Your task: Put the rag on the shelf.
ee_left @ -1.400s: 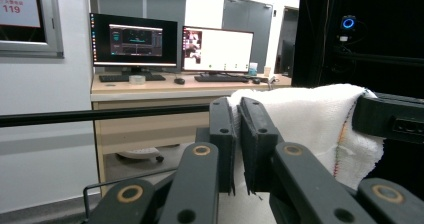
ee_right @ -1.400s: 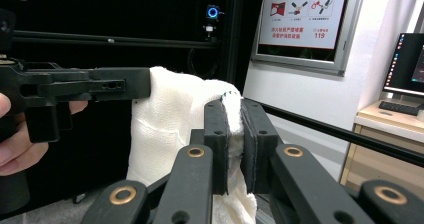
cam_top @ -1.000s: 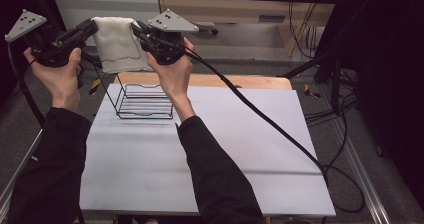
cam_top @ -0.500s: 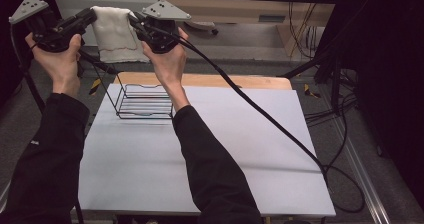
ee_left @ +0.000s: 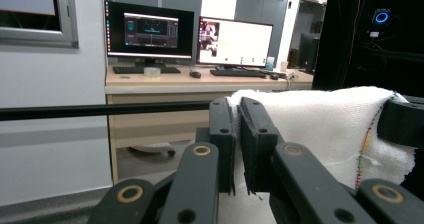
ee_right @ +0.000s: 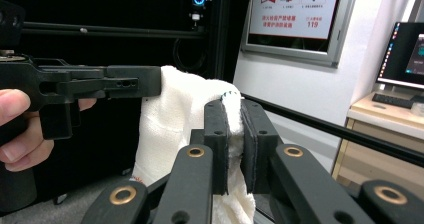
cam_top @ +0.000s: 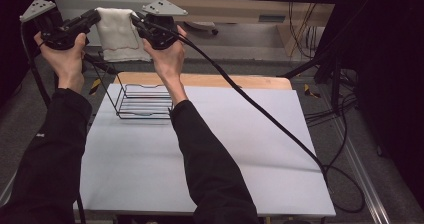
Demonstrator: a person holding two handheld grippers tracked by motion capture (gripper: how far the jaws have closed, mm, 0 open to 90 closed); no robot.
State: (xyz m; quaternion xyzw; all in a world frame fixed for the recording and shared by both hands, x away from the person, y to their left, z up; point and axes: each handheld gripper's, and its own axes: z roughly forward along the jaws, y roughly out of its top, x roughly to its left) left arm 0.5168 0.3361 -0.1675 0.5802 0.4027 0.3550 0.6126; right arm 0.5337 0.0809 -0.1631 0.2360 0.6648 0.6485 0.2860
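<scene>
White towel (cam_top: 119, 34) held spread in air above wire basket (cam_top: 145, 101), left gripper (cam_top: 92, 20) and right gripper (cam_top: 136, 21) each clenched on a top corner; likely folding or basket placement remains.

One white towel (cam_top: 119, 34), one wire basket (cam_top: 145, 102), two grippers, two monitors on a desk

Black long sleeves, black left tool (cam_top: 95, 18) and right tool (cam_top: 135, 20), grey three-cornered plates, brass-ringed pivots, black cable
</scene>
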